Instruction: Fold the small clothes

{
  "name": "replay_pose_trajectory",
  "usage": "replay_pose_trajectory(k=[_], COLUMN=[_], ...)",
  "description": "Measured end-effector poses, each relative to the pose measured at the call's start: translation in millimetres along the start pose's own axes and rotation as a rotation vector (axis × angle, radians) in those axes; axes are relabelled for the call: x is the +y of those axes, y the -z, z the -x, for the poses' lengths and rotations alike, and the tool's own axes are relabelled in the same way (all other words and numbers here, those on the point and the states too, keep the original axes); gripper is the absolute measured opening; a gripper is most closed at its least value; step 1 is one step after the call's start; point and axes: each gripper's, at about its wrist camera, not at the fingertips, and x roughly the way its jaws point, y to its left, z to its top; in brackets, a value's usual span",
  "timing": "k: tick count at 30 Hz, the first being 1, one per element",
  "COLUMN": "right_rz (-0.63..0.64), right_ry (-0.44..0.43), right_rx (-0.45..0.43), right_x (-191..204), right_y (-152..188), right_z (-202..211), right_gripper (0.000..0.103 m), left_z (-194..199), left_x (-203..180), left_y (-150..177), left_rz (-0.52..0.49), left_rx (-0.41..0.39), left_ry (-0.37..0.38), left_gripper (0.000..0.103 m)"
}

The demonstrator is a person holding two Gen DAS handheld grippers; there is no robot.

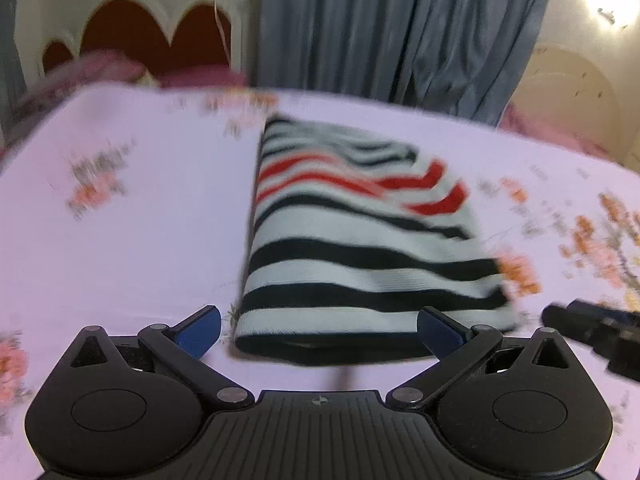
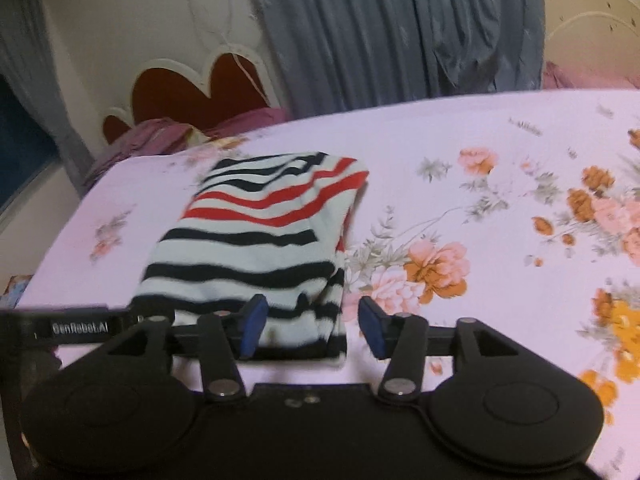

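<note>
At the near edge of the bed, our left tool (image 1: 319, 330) and right tool (image 2: 312, 330) both gape, released, at the folded striped shirt (image 1: 360, 240) lying on the floral bedsheet (image 1: 140, 220). We risk snagging its near hem and undoing the fold.

— What do you have around you?
— You're over a pale floral bedsheet (image 2: 500, 168), orange and pink blooms on your right side.
— And behind?
— You face a grey-blue curtain (image 2: 380, 32), a cream headboard (image 2: 176, 68) with dark red scalloped panels, and purple bedding (image 2: 160, 136) beneath it.
</note>
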Motion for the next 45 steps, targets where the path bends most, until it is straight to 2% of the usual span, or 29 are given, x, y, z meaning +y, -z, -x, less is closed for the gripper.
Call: replay_pose_trajectory(k=[4, 10, 13, 15, 19, 23, 30, 45], right_rz=[0.093, 0.156, 0.169, 0.188, 0.229, 0.221, 0.216, 0.202], right_ry=[-0.015, -0.077, -0.091, -0.089, -0.037, -0.017, -0.005, 0.006], right_rx=[-0.04, -0.097, -0.118, -0.134, -0.184, -0.238, -0.283, -0.329], right_x=[8.7, 21.3, 23.6, 25.7, 28.2, 27.2, 31.0, 36.4], right_y=[16.2, 39.4, 54.3, 63.2, 75.8, 80.9, 90.0, 97.4], right_z=[43.6, 104.8, 140.8, 163.2, 202.7, 234.5, 261.4, 275.9], right_gripper=[0.057, 0.061, 0.061, 0.062, 0.07, 0.078, 0.085, 0.09], left_z=[60.4, 145.1, 185.3, 205.2, 236.9, 250.2, 262.7, 280.8], left_x=[-14.0, -39.9, -52.4, -55.3, -47.5, -47.6, -50.2, -51.5], left_y=[16.6, 49.2, 72.0, 80.9, 96.4, 108.3, 125.5, 129.9], left_rz=[-0.001, -0.1, -0.127, -0.099, 0.044, 0.057, 0.042, 0.007], left_rx=[-0.075, -0.157, -0.249, -0.239, -0.228, -0.204, -0.179, -0.195], left_ry=[-0.038, -0.024, -0.032, 0.009, 0.054, -0.027, -0.074, -0.106], left_gripper=[0.103, 0.103, 0.103, 0.103, 0.103, 0.103, 0.103, 0.103])
